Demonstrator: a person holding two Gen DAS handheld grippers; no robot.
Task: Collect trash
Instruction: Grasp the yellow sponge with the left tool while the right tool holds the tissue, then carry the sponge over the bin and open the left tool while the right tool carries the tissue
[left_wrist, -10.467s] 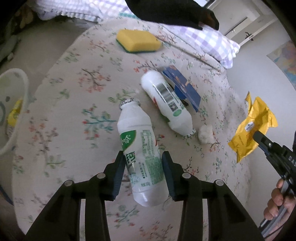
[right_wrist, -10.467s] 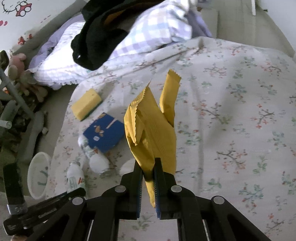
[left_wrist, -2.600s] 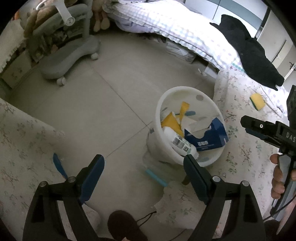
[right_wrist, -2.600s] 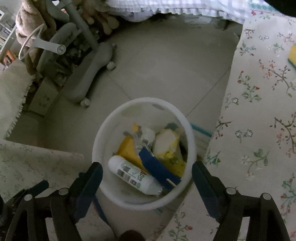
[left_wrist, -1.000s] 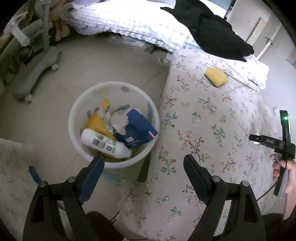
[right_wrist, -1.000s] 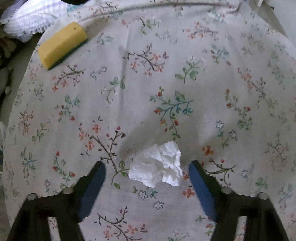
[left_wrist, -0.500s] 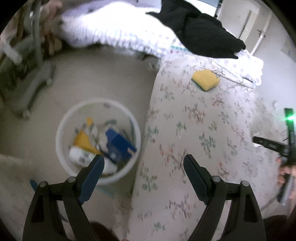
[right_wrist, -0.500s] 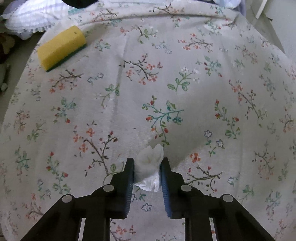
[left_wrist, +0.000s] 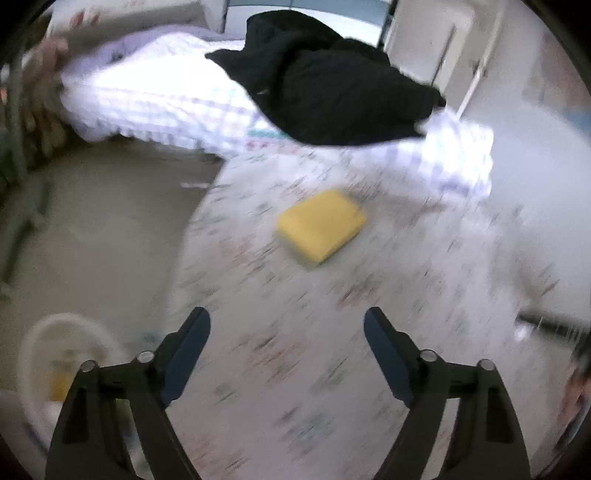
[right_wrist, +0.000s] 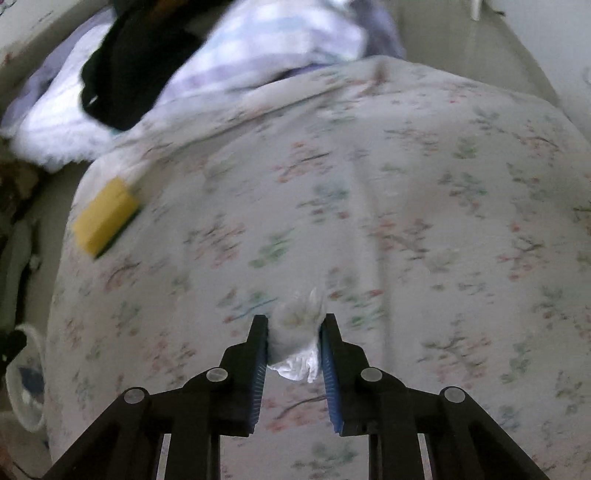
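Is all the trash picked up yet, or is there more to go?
Nearly. The white bin already has trash in it, though it's too blurry to name. The right gripper is shut on a crumpled tissue that's not binned yet. The left gripper is open and empty. Only a yellow sponge lies on the floral cover.

Floral bedspread (right_wrist: 406, 184), checked pillow (left_wrist: 166, 107), black garment (left_wrist: 332, 92), beige floor (left_wrist: 103, 221).
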